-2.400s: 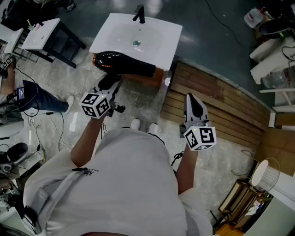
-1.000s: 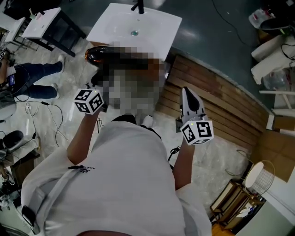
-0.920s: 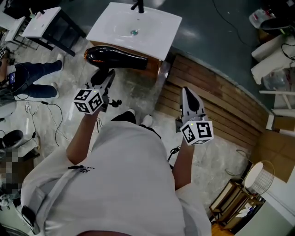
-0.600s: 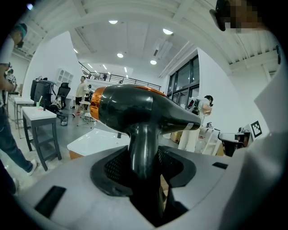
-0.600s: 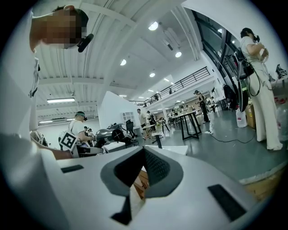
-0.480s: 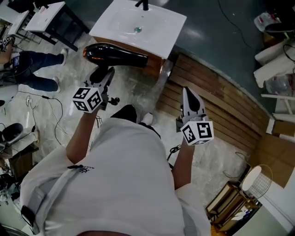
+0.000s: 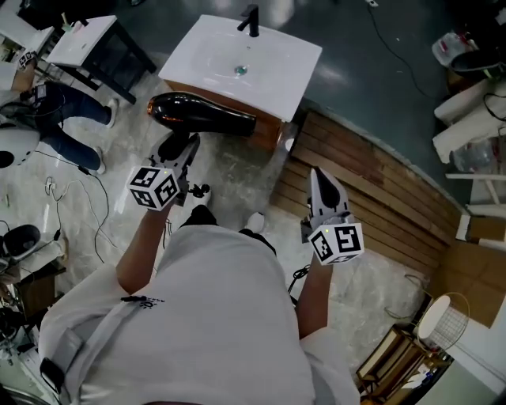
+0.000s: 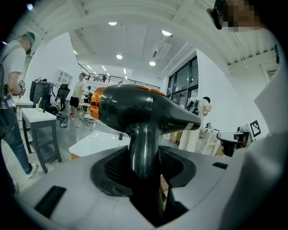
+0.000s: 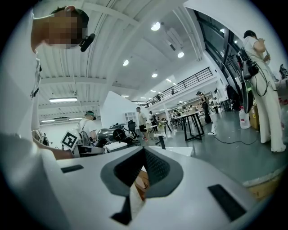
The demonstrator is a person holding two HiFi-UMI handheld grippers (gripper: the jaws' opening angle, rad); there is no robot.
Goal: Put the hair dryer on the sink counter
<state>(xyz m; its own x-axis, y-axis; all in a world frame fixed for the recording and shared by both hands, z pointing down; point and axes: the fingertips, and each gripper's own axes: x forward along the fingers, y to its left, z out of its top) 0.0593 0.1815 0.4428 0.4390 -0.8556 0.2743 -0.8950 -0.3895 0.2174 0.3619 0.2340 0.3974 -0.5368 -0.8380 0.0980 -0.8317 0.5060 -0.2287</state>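
Note:
The hair dryer (image 7: 202,115), black with an orange band at its rear, hangs level in front of the white sink counter (image 7: 207,66) at about its front edge. My left gripper (image 7: 178,150) is shut on its handle from below. In the left gripper view the handle (image 8: 143,152) stands between the jaws, the body (image 8: 135,110) lies crosswise above them, and the sink counter (image 8: 96,141) shows behind. My right gripper (image 7: 320,178) hangs shut and empty over the wooden slats, right of the sink; its view shows the jaw tips (image 9: 143,152) touching.
A black faucet (image 7: 251,20) stands at the sink's far edge. A slatted wooden platform (image 7: 371,186) lies to the right. At the left are a small white table (image 7: 83,43), a person's legs (image 7: 63,134) and floor cables (image 7: 79,206). A wire basket (image 7: 451,304) sits at the lower right.
The hair dryer stays in my left gripper's hold in front of the sink, hardly moved. The person at the left has walked a little nearer. My right gripper has not moved.

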